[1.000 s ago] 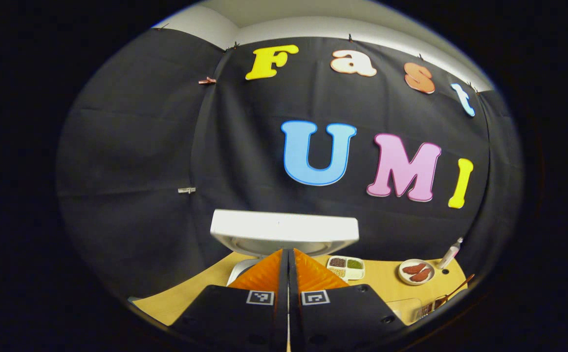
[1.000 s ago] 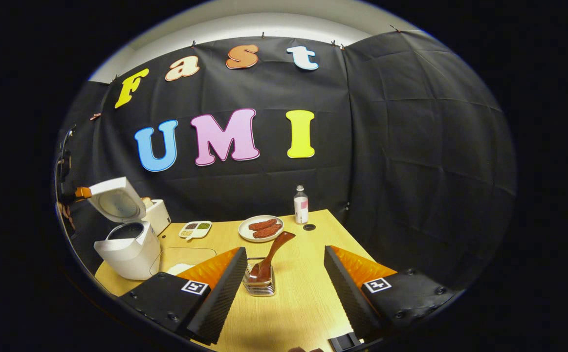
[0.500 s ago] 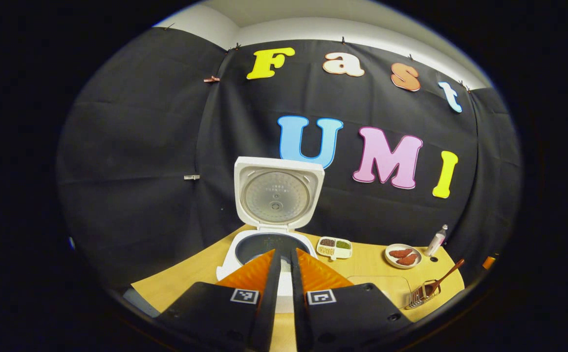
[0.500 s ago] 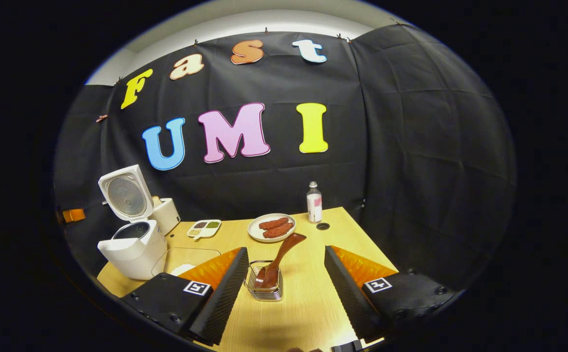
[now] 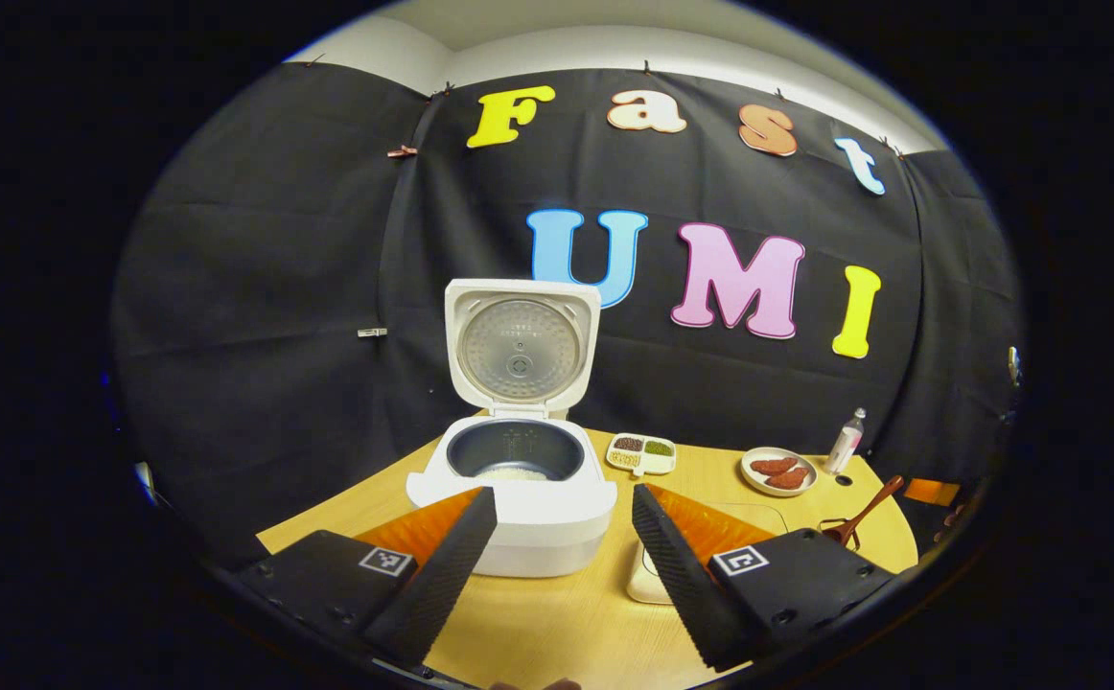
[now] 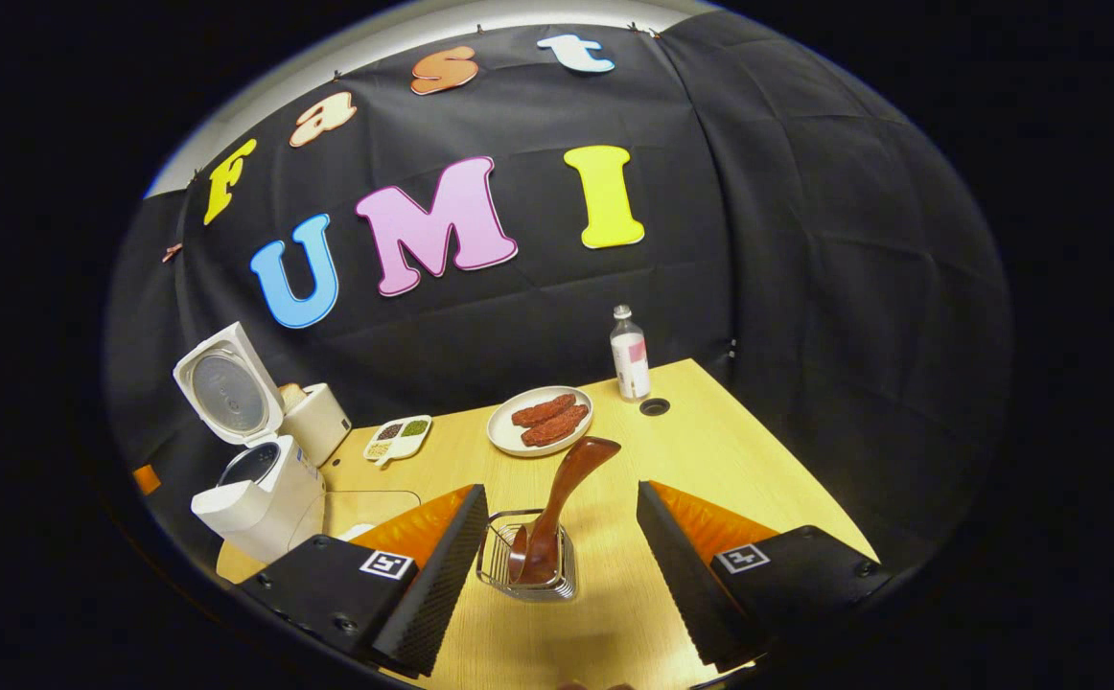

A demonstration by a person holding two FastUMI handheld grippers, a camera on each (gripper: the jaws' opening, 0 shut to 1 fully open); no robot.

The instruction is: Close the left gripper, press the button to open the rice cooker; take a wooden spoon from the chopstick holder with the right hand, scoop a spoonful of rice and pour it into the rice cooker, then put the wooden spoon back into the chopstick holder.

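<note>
Both grippers spread wide, rice cooker lid up

Left gripper (image 5: 562, 513) held open, fingers wide apart, nothing between them but the front of the rice cooker (image 5: 517, 498) farther off. Right gripper (image 6: 562, 517) likewise open, gripping nothing, poised low over the table (image 6: 710, 431) with the chopstick holder (image 6: 530, 567) seen between its fingers, not touched by either.

Rice cooker standing at the table's left end, lid (image 5: 522, 347) swung fully upright, dark inner pot (image 5: 516, 452) exposed with a little pale rice at the bottom. Seen also in the right gripper view, far left (image 6: 255, 479), lid tilted back.

Wooden spoon (image 6: 562, 503) resting in the wire chopstick holder, bowl end down, handle leaning up and to the right. Same spoon small at the right in the left gripper view (image 5: 859, 517).

Clear shallow container (image 6: 351, 513) lying just right of the cooker, partly hidden behind the right gripper's left finger; contents hard to tell.

Farther back: small divided dish of grains (image 5: 641, 454) just beside the cooker, plate with reddish-brown pieces (image 6: 540, 422) near mid-table, bottle (image 6: 629, 353) upright near the back edge, beside a round hole (image 6: 655, 406) in the tabletop. Boxy white appliance (image 6: 315, 422) behind the cooker, close against it.
</note>
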